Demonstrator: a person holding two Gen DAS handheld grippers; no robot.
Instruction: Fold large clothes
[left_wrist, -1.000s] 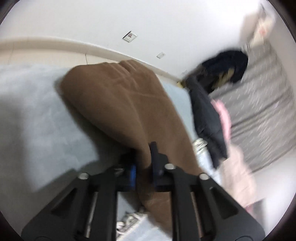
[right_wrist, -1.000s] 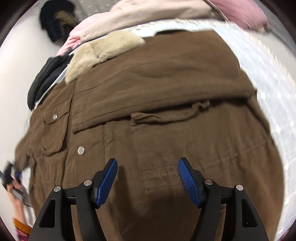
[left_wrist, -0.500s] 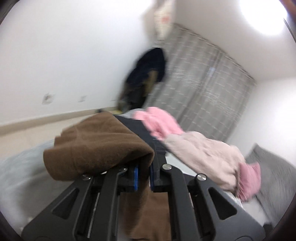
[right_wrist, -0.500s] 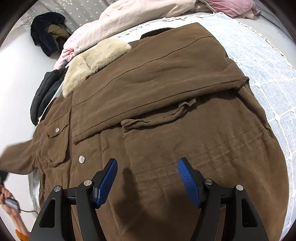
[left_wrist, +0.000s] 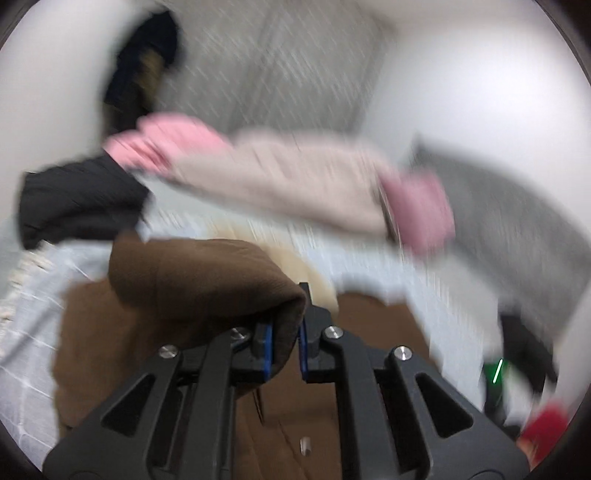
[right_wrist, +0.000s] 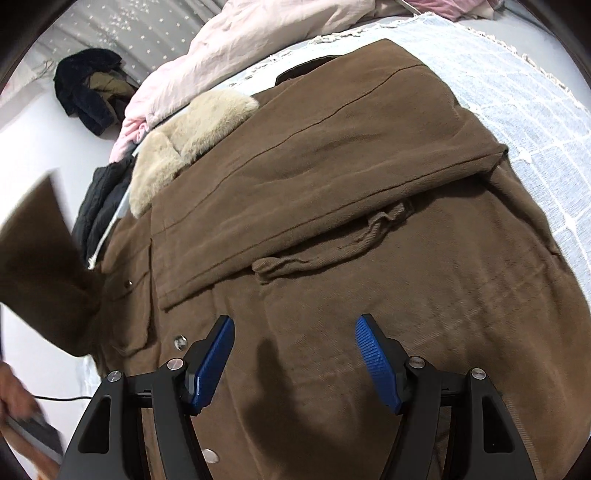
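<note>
Bedding comes first: a pale blue checked bedspread (right_wrist: 517, 122) is being covered across most of its width by the brown coat (right_wrist: 369, 240), which is lying flat with one sleeve (right_wrist: 332, 155) folded diagonally over the body. A cream fur collar (right_wrist: 184, 140) is being shown at the coat's upper left, just beside a pale pink quilt (right_wrist: 258, 40) and a black padded garment (right_wrist: 99, 206). Dark clothing (right_wrist: 92, 92) is hanging against the starred curtain (right_wrist: 110, 26) further back. No brand, label or legible writing is being shown anywhere.

The other sleeve (left_wrist: 207, 280) is being held raised above the coat by the left gripper (left_wrist: 285, 350), whose blue pads are clamped on the cuff; this view is being heavily blurred. In the right wrist view that lifted sleeve is being seen at the left edge. The right gripper (right_wrist: 295, 354) is being held low over the coat's lower half, its fingers (right_wrist: 376, 365) spread wide apart and gripping nothing. Metal snaps (right_wrist: 180, 340) are lying just beside its left finger.
</note>
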